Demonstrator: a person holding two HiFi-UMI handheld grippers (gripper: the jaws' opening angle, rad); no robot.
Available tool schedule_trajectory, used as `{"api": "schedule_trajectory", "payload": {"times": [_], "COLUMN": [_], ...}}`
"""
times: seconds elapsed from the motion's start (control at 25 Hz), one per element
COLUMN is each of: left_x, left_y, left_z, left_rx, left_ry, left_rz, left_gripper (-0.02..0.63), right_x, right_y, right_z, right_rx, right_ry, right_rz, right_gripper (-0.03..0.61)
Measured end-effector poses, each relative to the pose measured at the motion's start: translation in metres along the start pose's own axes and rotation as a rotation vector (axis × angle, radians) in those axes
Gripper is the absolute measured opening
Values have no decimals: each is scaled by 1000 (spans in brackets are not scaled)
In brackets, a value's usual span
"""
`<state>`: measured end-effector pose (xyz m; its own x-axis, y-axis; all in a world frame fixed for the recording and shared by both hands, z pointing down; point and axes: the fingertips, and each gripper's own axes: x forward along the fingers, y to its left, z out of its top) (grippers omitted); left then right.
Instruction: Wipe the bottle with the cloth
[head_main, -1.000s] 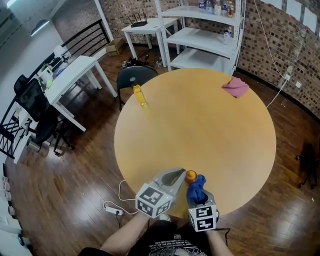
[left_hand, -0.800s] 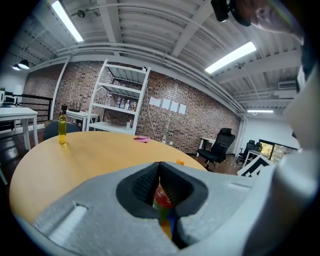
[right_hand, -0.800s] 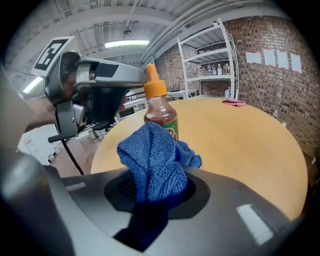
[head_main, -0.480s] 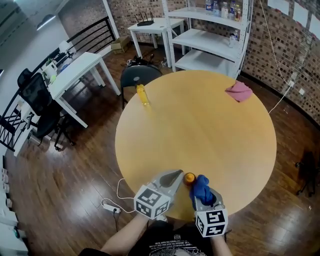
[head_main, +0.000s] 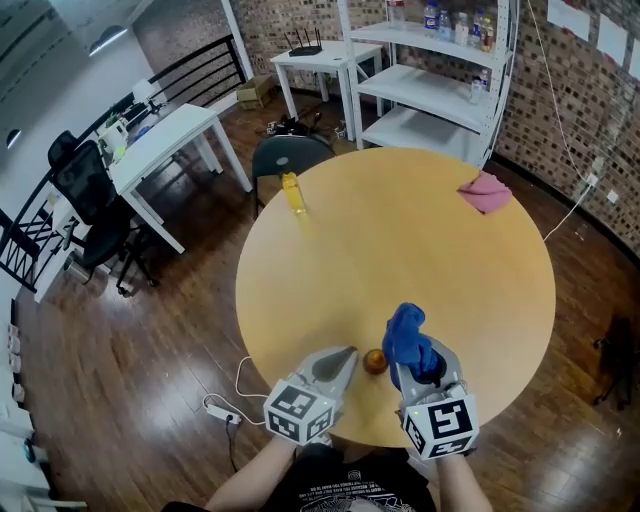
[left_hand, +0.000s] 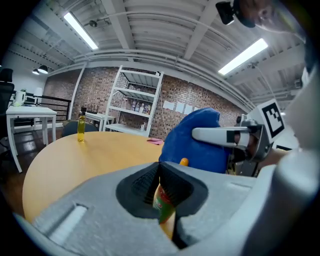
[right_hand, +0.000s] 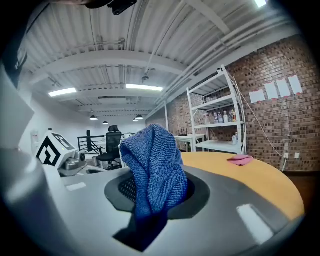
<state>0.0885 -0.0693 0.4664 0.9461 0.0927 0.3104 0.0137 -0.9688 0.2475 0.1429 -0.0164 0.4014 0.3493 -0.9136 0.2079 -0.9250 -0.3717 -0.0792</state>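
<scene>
Starting at the far left rim of the round wooden table (head_main: 400, 260), a slim yellow bottle (head_main: 292, 192) stands upright, too far off for any print to be read. At the table's near edge, your left gripper (head_main: 340, 362) has its jaws clamped on the small orange-capped bottle (left_hand: 163, 209). They pinch it across the body, and the cap points up just past the jaw tips. That bottle carries a red and green label, but its lettering is too blurred to read. The cube on each gripper shows only black-and-white square markers, no words.

Just right of the bottle's cap is the blue terry cloth (head_main: 405, 335), bunched into a tall fold. Whether cloth and cap touch cannot be told. Your right gripper (head_main: 425, 368) is closed on the cloth's lower part, and the fold rises above its jaws over the table's near edge.

At the table's far right rim lies a crumpled pink cloth (head_main: 486, 190), well apart from both grippers.
</scene>
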Motion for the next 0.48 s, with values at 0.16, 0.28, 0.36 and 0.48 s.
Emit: {"api": "schedule_trajectory", "payload": {"times": [0.16,0.28,0.36,0.48], "left_x": [-5,-7,-10,-13], "left_y": [2,5,7,10], "left_z": [-2,-2,-1,0], "left_rx": [-3,-4,-5,-7], "left_ry": [-1,-5,-8,-8], "left_rz": [31,52,65,85], "left_gripper": [3,3,3,3], "right_x": [13,19,22,26], "right_y": [3,7,8,9], "right_z": [0,-17,-28,-40], "right_rx": [27,76,121,132], "right_ry": [-10,13,32,60], "right_rz": [76,145,178,195], "right_gripper": [98,98,97,97]}}
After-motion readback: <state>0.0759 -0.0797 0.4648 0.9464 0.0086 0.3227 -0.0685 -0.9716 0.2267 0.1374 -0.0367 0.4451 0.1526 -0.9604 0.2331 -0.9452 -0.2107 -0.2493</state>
